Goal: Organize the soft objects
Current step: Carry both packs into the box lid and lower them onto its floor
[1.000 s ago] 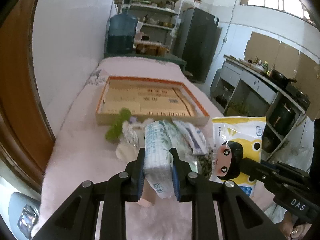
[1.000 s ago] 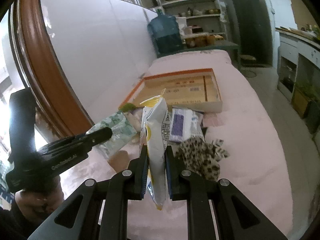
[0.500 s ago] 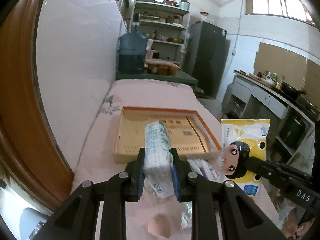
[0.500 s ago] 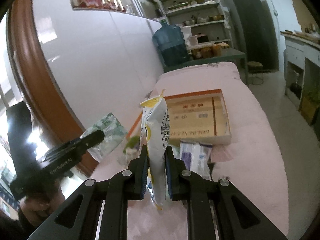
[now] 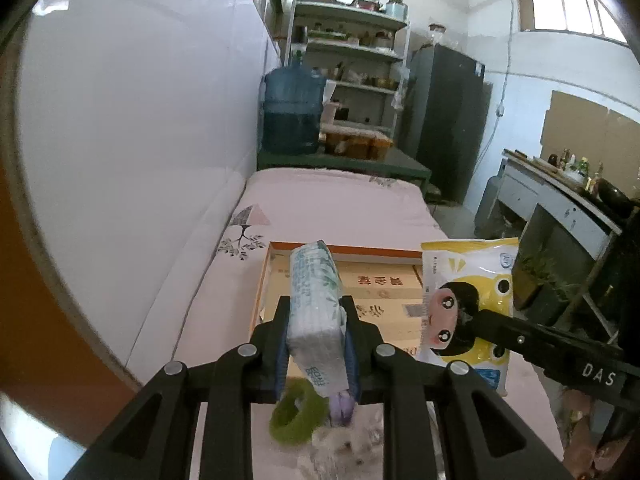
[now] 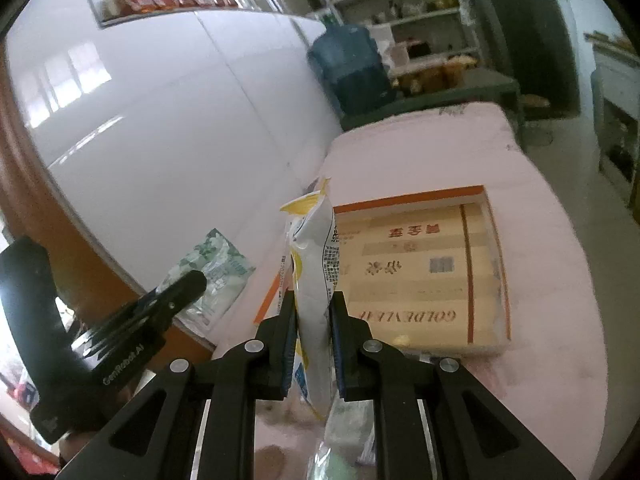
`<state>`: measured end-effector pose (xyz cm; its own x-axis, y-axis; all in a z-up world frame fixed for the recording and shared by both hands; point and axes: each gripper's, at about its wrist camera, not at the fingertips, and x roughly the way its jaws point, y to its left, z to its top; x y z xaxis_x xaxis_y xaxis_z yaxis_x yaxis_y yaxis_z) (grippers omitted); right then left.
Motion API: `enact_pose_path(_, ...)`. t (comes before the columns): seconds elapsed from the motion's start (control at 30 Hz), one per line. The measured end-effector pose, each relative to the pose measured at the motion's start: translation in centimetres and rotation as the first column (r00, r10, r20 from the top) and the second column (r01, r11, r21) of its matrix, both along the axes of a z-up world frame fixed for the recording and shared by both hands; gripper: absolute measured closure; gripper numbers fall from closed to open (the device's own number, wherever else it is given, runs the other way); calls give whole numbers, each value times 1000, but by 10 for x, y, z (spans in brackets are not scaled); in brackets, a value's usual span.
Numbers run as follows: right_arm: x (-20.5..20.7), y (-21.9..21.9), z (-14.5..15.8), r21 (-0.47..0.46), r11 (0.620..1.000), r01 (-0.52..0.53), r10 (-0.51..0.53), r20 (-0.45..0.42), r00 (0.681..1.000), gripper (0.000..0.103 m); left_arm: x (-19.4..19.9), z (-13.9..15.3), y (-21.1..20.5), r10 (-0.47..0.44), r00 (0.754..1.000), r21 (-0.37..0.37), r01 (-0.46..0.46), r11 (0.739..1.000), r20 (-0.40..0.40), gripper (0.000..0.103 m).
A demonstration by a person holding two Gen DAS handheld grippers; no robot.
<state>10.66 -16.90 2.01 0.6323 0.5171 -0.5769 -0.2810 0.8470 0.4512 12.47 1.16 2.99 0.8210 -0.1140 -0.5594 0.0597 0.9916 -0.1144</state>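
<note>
Both grippers now lifted nearer shallow cardboard tray (image 5: 384, 280); left gripper (image 5: 316, 334) pinching squishy tissue pack (image 5: 316, 300), right gripper (image 6: 313, 322) clamping glossy yellow pouch (image 6: 314, 280), frame centre.

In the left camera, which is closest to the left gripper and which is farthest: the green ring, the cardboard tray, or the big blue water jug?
1. Fuzzy green ring: just below the left gripper.
2. Shallow orange-rimmed cardboard tray: ahead, on the pink cover.
3. Big blue water jug: far back, beside the shelves.
</note>
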Motion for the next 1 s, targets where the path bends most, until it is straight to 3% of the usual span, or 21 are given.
enact_pose_path(0.2,52,-5,-20,24,999,-21,23,-81,996,87,42,-13,-5,3,998,-7,-3,1000,-63,80)
enact_pose_path(0.47,113,-16,-58,44,999,-11,20,-214,977,87,93,-39,-10,-31,983,-84,16,996,-179,80)
enact_pose_path(0.63,132,-22,-76,72,997,0,19,-267,964,87,113,-59,-8,-42,971,-125,13,992,-235,80)
enact_pose_path(1.0,156,-23,-104,77,997,2,23,-324,946,87,138,-89,-8,-24,953,-134,-17,991,-302,80)
